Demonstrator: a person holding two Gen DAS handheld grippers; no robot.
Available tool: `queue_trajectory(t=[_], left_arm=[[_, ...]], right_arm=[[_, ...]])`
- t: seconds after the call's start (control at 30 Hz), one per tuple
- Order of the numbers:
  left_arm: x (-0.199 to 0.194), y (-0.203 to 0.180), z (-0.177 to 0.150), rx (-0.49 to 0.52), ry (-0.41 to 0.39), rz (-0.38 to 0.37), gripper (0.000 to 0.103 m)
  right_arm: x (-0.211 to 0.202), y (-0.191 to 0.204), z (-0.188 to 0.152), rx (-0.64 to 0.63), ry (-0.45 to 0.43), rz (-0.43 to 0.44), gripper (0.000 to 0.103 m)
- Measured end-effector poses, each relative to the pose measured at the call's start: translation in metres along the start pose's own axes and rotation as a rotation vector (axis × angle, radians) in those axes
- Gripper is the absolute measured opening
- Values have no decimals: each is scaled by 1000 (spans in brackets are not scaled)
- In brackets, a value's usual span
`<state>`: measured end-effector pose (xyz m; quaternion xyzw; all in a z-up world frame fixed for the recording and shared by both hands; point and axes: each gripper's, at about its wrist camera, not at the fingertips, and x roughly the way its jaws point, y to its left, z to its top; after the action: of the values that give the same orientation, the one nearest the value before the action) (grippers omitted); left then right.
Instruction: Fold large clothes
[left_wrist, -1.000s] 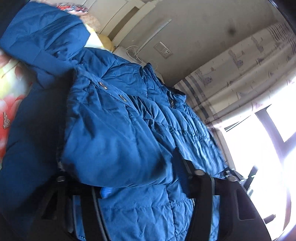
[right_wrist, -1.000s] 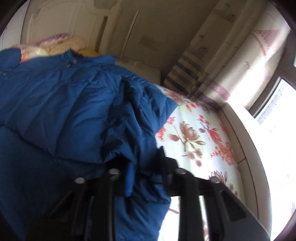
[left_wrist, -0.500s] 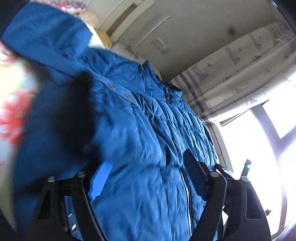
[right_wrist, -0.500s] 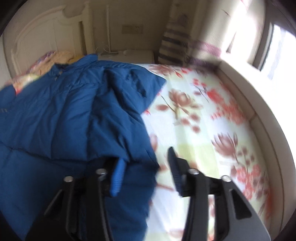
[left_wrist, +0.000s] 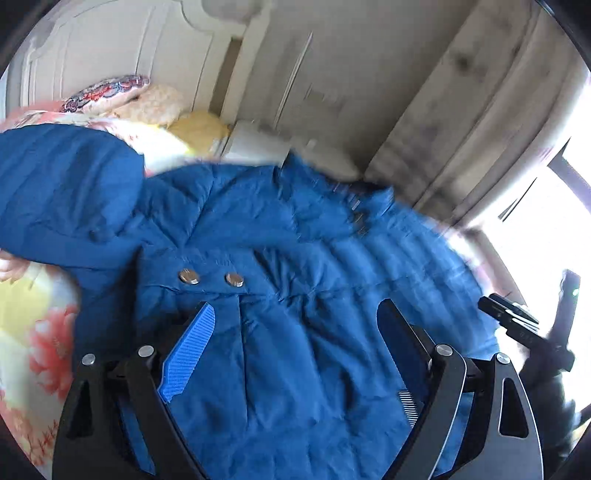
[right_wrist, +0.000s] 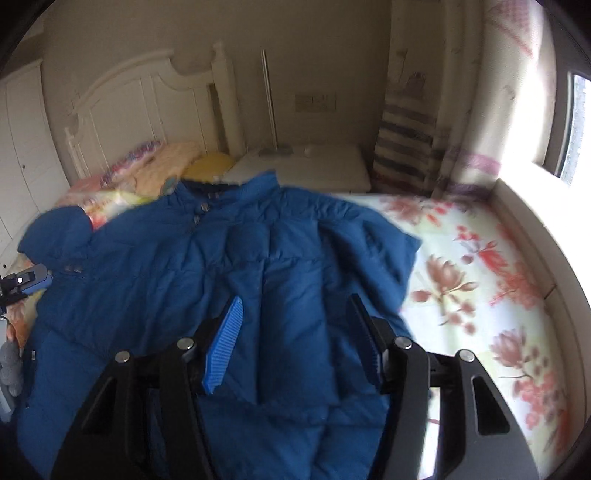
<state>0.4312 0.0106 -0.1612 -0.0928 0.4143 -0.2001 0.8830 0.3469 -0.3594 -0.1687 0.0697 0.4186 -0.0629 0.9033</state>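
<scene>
Jacket (left_wrist: 295, 258), blue and quilted, is filling most of the left wrist view, lying on a bed with a floral sheet (left_wrist: 33, 332). Two metal snaps (left_wrist: 210, 278) are showing on a flap near the middle. One sleeve (left_wrist: 62, 195) is lying folded across to the left, and the collar (left_wrist: 332, 181) is pointing away toward the wall, so the length is running from the camera to the far end. The left gripper (left_wrist: 295, 336) is hanging over the jacket with its jaws opening and nothing pinched between them. No container is showing.

Right wrist view is showing the same jacket (right_wrist: 229, 266) spread on the sheet (right_wrist: 480, 295), collar (right_wrist: 236, 188) toward the headboard (right_wrist: 140, 99) and pillows (right_wrist: 162, 158), hem toward the camera. The right-hand side is lying folded in, leaving a slanted edge beside bare sheet. The right gripper (right_wrist: 295, 339) is hovering above the lower part, jaws apart and empty. The left gripper (right_wrist: 22, 282) is peeking in at the left edge beside the sleeve (right_wrist: 55, 232).
</scene>
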Motion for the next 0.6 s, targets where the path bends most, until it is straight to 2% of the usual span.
queue_trajectory(t=[0.03, 0.1, 0.2, 0.27, 0.37, 0.47, 0.53, 0.57, 0.6], left_arm=[[12, 3, -3, 4, 29, 19, 86], [18, 5, -14, 65, 1, 17, 88], [17, 1, -15, 86, -5, 34, 88], [20, -3, -15, 107, -5, 49, 91], [21, -8, -15, 126, -2, 74, 91], [18, -3, -16, 113, -8, 56, 91], [17, -2, -17, 108, -10, 47, 91], [17, -1, -17, 107, -11, 45, 91], [17, -1, -17, 106, -12, 43, 91]], right_arm=[[19, -3, -7, 1, 80, -6, 58], [25, -10, -14, 6, 83, 36, 58], [16, -18, -9, 15, 103, 66, 56], [9, -25, 1, 43, 74, 69, 56], [5, -34, 29, 76, 0, 20, 58], [27, -30, 59, 62, -10, 12, 58], [52, -26, 70, 27, 34, -16, 58], [72, -27, 70, 11, 93, -54, 58], [86, -29, 70, 22, 144, -56, 62]])
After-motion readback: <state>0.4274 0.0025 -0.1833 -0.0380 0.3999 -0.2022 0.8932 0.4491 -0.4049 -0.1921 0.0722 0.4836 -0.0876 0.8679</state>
